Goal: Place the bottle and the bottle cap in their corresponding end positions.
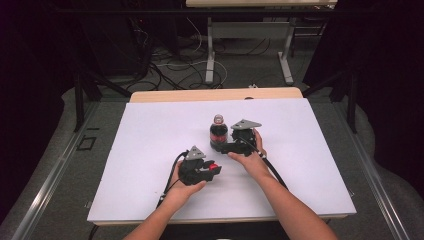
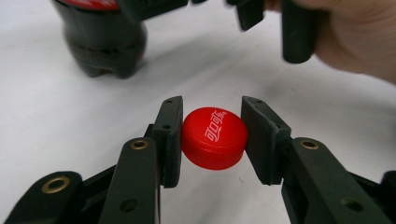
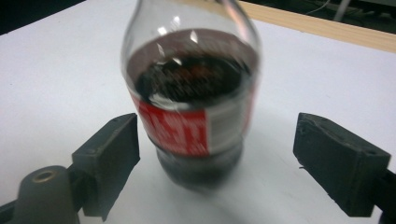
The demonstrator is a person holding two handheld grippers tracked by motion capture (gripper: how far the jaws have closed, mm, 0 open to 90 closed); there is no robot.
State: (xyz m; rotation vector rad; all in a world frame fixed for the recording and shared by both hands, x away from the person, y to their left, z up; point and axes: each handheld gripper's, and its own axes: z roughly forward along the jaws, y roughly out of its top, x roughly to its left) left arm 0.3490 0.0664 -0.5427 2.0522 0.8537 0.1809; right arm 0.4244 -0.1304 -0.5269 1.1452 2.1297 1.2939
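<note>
Cap: red screw cap (image 2: 214, 138), white script on top, clamped between pads of L gripper (image 2: 212, 140); sits low over white sheet, just off or on it, can't tell.
L gripper: (image 1: 204, 171) jaws closed on cap from both sides, pads pressing its ribbed rim; held in left hand (image 1: 181, 192), near front-centre of sheet.
Bottle: small soda bottle (image 3: 191, 100), dark drink, red/white label, upright on white sheet (image 1: 150, 150); no cap on neck, mouth open in high view (image 1: 218, 131). Stands mid-sheet, just behind and right of L gripper.
R gripper: (image 3: 215, 158) jaws apart, one pad each side of bottle's lower body, clear gaps both sides, not touching; bottle between them but not gripped. Held in right hand (image 1: 252, 157), right beside bottle (image 1: 235, 146).
Spacing: both grippers near each other; cap near bottle base, apart from it.
Table: wooden edge (image 1: 215, 94) showing past far end of sheet.
Blur: bottle soft in R gripper view; label text unreadable.
</note>
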